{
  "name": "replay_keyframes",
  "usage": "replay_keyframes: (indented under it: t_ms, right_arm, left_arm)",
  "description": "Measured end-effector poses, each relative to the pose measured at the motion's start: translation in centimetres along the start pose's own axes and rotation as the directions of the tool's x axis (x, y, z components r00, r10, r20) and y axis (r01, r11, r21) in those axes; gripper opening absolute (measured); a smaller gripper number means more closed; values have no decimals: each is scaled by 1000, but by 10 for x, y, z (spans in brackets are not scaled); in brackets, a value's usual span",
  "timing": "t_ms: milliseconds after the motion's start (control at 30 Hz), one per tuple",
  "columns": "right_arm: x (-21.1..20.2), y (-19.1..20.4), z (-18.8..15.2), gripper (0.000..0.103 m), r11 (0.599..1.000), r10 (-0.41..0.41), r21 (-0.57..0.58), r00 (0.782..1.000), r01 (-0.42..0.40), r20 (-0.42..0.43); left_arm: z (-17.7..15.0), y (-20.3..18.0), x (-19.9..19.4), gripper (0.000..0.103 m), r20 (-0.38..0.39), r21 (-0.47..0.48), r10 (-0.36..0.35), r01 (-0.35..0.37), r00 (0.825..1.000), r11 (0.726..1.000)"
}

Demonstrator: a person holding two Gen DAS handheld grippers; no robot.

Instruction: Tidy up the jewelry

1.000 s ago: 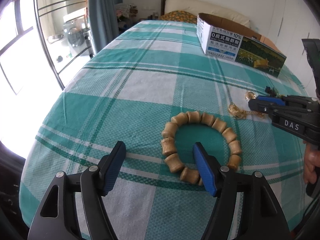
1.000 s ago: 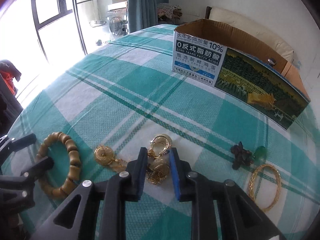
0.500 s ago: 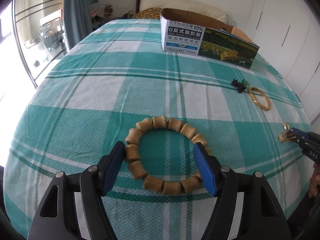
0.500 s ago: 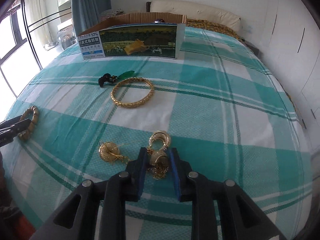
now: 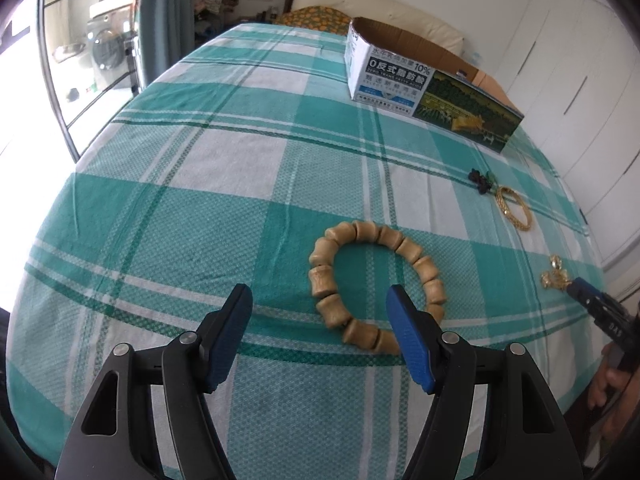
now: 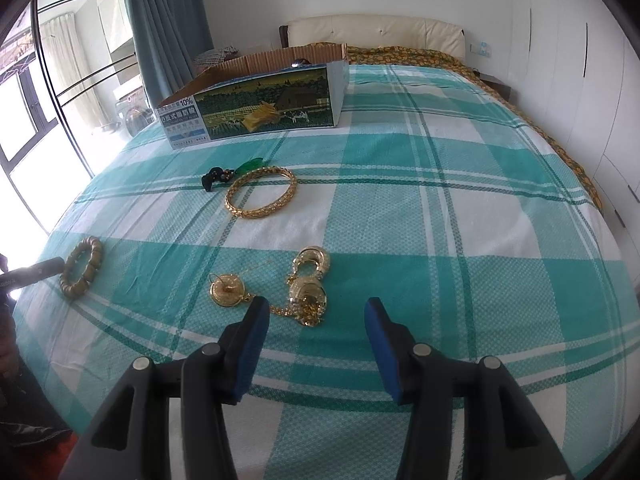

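Note:
A wooden bead bracelet lies on the checked bedspread. My left gripper hangs open over its near side. One bead arc lies between the pads, and the right pad covers the lower right beads. My right gripper is opening its jaws. A cluster of gold earrings on a chain lies just ahead of its tips, and no pad presses on it. A gold disc earring lies to the left. Farther back lie a gold bangle and a dark pendant.
An open cardboard box stands near the head of the bed, with pillows behind it. Windows and a curtain are to the left, white wardrobe doors to the right. A hand shows at the left wrist view's right edge.
My right gripper carried the gold earrings to the right, away from the wooden bracelet, then spread its jaws and left them on the cloth. My left gripper stayed open over the bracelet.

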State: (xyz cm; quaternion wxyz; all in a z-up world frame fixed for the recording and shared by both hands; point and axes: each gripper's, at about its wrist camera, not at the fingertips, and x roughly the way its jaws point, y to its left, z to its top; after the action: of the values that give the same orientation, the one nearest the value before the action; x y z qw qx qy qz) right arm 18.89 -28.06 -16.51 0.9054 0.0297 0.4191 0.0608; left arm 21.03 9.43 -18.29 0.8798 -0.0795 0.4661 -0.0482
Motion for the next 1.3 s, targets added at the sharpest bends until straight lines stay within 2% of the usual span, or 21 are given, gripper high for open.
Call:
replay_keyframes:
  t_ms: [133,333,400,433,467,500,533,567,600,700,900,933,967,1167,1300]
  right_arm:
    - [4,-3,-1,51,1000,-8,4,1000,8,-19]
    - [18,7,6,51,999,-24,-36,999,23,-23]
    - [22,15,8,52,996,-58,-75,998,56,-19]
    - [23,19,7,52,993,-72,-97,997,70,-19]
    - [23,21,7,49,992,-72,-104,997,69,-18]
    - [22,21,6,47,993,-67,-102,998,65,-18]
    - [20,20,6,37,993,-68,-100,998,66,-18]
    - [19,19,5,23,993,-73,-98,997,71,-21]
    - [17,17,5,20,995,-61,-84,998,58,-30]
    - [8,9,6,19,999,-21,-34,999,20,-29]
    - [-28,3,24,18,998,52,38,998,-53,47]
    - [-34,2,28,11,997,66,44,996,-68,58]
    - [-38,2,33,11,995,78,53,995,-82,67]
    - [-58,4,56,11,989,128,62,985,-136,112]
    - [-71,9,71,11,987,148,42,979,-155,137]
  left_arm:
    - [-5,-17,5,68,23,80,95,-97,995,992]
    - [-5,-29,10,56,47,120,119,-124,992,985]
    - [-5,-33,10,48,52,130,112,-118,992,984]
    - [-5,-34,10,40,54,134,111,-117,992,984]
    - [-6,-35,10,28,57,136,106,-113,993,984]
    - [-6,-35,9,22,58,136,103,-110,993,985]
    - [-5,-35,9,14,57,133,94,-101,994,986]
    - [-5,-34,10,13,55,125,83,-89,995,988]
    - [-4,-33,9,13,54,117,74,-80,996,990]
    - [-3,-32,9,12,53,94,36,-41,998,995]
    - [10,-41,-11,12,92,80,-44,37,995,996]
    - [14,-43,-15,12,98,79,-61,54,993,995]
    - [19,-45,-19,12,104,78,-76,68,992,995]
    - [45,-54,-39,12,132,77,-151,142,980,987]
    - [63,-59,-49,12,148,86,-176,165,973,983]
